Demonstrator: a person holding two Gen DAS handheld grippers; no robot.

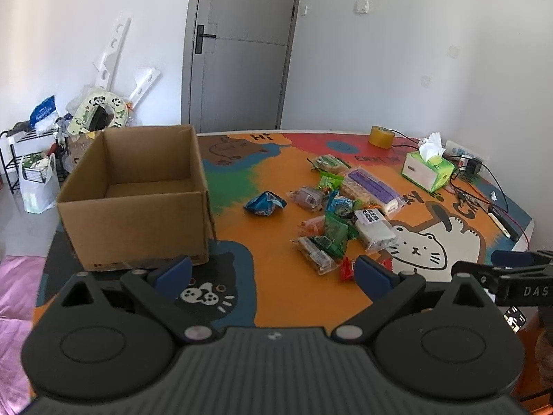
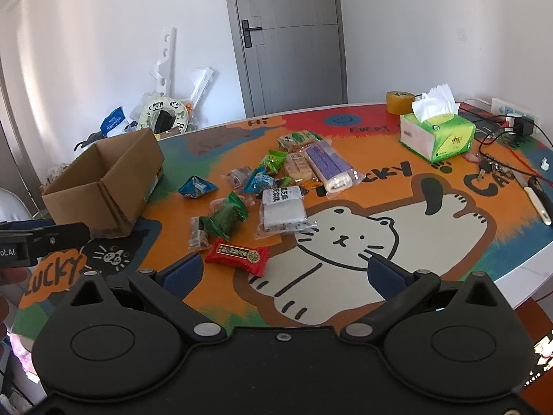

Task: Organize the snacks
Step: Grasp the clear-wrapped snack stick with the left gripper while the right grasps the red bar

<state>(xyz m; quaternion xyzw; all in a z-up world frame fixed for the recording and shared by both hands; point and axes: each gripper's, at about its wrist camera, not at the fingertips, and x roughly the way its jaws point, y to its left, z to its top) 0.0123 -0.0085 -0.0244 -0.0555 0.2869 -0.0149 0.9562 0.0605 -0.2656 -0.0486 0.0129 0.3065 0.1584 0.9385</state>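
Observation:
An open, empty cardboard box point(image 1: 138, 193) stands on the left of the colourful cat-print table mat point(image 1: 262, 235); it also shows in the right wrist view point(image 2: 103, 186). Several wrapped snacks lie in a loose pile point(image 1: 338, 214) at the table's middle point(image 2: 276, 186). A blue packet point(image 1: 264, 204) lies apart, nearer the box. A red packet point(image 2: 238, 254) lies closest to my right gripper point(image 2: 283, 273), which is open and empty above the table's near edge. My left gripper point(image 1: 273, 269) is open and empty, in front of the box and the pile.
A green tissue box point(image 2: 437, 135), a roll of tape point(image 2: 399, 102), a power strip with cables point(image 2: 511, 117) and keys point(image 2: 490, 166) lie at the table's right side. A rack with bags point(image 1: 38, 159) stands on the floor at left. A grey door point(image 1: 242, 45) is behind.

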